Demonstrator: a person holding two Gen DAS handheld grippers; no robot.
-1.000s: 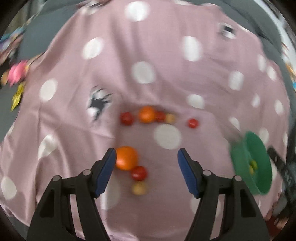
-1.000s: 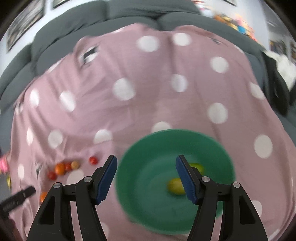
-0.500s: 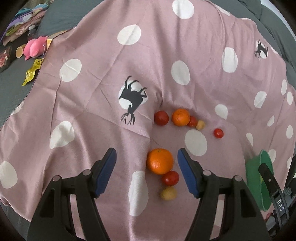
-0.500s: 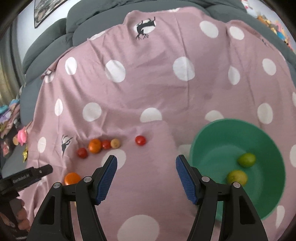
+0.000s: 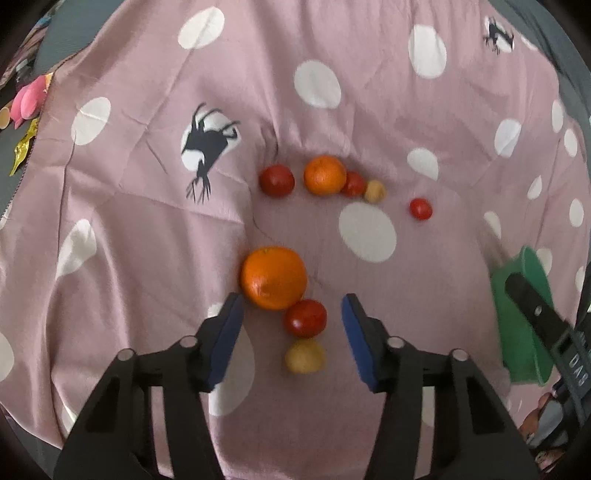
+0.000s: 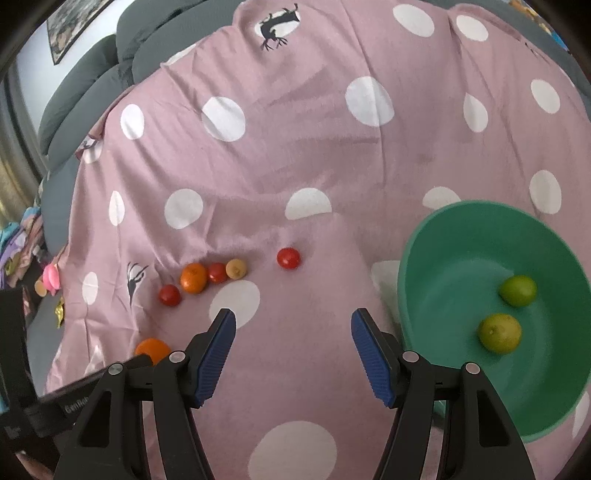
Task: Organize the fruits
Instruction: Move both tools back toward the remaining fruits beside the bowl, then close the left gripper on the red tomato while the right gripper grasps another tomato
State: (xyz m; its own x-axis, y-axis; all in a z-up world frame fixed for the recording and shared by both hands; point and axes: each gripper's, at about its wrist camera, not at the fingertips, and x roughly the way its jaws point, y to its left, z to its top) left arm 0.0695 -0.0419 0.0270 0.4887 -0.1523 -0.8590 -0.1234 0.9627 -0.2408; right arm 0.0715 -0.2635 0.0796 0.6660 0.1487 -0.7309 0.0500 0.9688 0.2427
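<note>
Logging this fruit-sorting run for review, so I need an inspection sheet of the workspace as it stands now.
Surface: pink dotted blanket over a grey sofa.
Job's things: green bowl holding two limes; orange, tomato and yellow fruit clustered; five more fruits in a row.
Clutter: pink toy, wrappers at blanket's edge.
Grippers: left tool closing, tomato between its pads, untouched; right tool open, empty.
Cables: nothing seen.
Surroundings: framed picture on wall.

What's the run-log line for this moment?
left hand-held gripper: closing around tomato | right hand-held gripper: open, empty | bowl: two limes
</note>
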